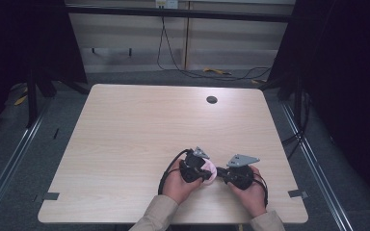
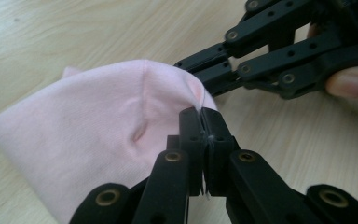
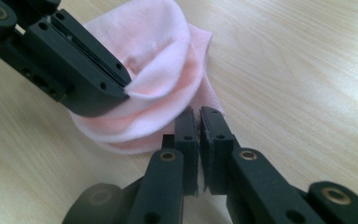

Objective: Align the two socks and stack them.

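A small pink cloth (image 1: 209,172) is held at the desk's (image 1: 139,130) near edge, its long axis left to right. It is pinched between the clenched left tool (image 2: 204,122) and clenched right tool (image 3: 199,122).

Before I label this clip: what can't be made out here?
- High view: the pink cloth is mostly hidden by the left gripper and right gripper.
- Left gripper view: cloth's lower edge is cut off.
- Right gripper view: whether its jaws pinch the cloth's edge is unclear.
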`<state>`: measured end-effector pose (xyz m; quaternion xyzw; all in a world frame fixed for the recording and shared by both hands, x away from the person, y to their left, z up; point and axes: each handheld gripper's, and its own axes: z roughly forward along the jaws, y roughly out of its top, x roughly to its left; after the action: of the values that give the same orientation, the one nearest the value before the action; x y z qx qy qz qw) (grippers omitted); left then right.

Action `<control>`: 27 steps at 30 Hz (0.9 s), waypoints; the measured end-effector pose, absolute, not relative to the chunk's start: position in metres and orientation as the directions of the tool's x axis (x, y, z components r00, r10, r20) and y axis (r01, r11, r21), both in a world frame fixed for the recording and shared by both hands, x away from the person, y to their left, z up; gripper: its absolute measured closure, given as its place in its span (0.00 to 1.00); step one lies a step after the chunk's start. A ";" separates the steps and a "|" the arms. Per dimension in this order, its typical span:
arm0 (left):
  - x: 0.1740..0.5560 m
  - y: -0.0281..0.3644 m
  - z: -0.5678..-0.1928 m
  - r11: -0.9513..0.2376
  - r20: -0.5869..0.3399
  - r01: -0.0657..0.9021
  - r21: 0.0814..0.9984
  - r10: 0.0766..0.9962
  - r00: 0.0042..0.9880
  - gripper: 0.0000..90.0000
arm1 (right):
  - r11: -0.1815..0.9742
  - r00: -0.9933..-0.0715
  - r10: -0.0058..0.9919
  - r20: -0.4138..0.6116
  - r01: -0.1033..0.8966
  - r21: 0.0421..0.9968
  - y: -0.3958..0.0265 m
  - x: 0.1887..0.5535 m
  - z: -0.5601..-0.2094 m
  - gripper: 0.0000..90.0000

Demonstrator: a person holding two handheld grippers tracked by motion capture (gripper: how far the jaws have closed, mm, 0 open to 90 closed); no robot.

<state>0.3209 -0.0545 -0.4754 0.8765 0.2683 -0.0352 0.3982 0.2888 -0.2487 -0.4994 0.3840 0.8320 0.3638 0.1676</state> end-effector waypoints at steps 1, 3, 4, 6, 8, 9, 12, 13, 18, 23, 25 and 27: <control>0.321 -0.056 -0.476 -0.545 -0.272 0.493 0.679 0.437 0.857 0.98 | 0.441 -0.649 0.761 -0.001 0.517 0.734 -0.248 0.289 -0.499 0.96; 0.321 -0.061 -0.478 -0.541 -0.283 0.499 0.677 0.435 0.855 0.98 | 0.439 -0.649 0.760 0.002 0.516 0.735 -0.248 0.289 -0.500 0.97; 0.321 -0.063 -0.481 -0.553 -0.289 0.503 0.664 0.431 0.855 0.98 | 0.437 -0.650 0.760 0.004 0.516 0.737 -0.248 0.289 -0.500 0.97; 0.321 -0.066 -0.486 -0.553 -0.296 0.505 0.662 0.426 0.855 0.98 | 0.429 -0.647 0.762 0.013 0.520 0.738 -0.249 0.289 -0.500 0.97; 0.320 -0.065 -0.487 -0.545 -0.301 0.509 0.666 0.428 0.852 0.97 | 0.423 -0.642 0.766 0.016 0.523 0.741 -0.250 0.289 -0.501 0.96; 0.320 -0.065 -0.487 -0.540 -0.298 0.504 0.674 0.425 0.855 0.94 | 0.423 -0.641 0.767 0.015 0.524 0.739 -0.251 0.290 -0.500 0.96; 0.319 -0.062 -0.484 -0.543 -0.288 0.494 0.679 0.421 0.860 0.86 | 0.413 -0.620 0.785 -0.002 0.521 0.747 -0.255 0.289 -0.497 0.95; 0.319 -0.062 -0.484 -0.539 -0.297 0.501 0.677 0.423 0.856 0.86 | 0.391 -0.608 0.794 0.005 0.518 0.761 -0.257 0.288 -0.493 0.95; 0.316 -0.059 -0.485 -0.536 -0.287 0.489 0.688 0.417 0.862 0.82 | 0.331 -0.625 0.780 0.035 0.459 0.824 -0.259 0.284 -0.474 0.93; 0.312 -0.057 -0.484 -0.550 -0.277 0.476 0.687 0.407 0.870 0.75 | 0.362 -0.670 0.741 0.038 0.447 0.818 -0.246 0.287 -0.475 0.89; 0.311 -0.054 -0.481 -0.553 -0.267 0.472 0.686 0.412 0.871 0.70 | 0.389 -0.674 0.738 0.023 0.453 0.802 -0.243 0.288 -0.479 0.90; 0.311 -0.048 -0.477 -0.547 -0.259 0.470 0.692 0.420 0.870 0.67 | 0.413 -0.675 0.738 0.015 0.469 0.781 -0.243 0.290 -0.484 0.90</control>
<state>0.3110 -0.0476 -0.4769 0.8790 0.2532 -0.0315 0.4029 0.2899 -0.2425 -0.4836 0.3662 0.8236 0.3990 0.1686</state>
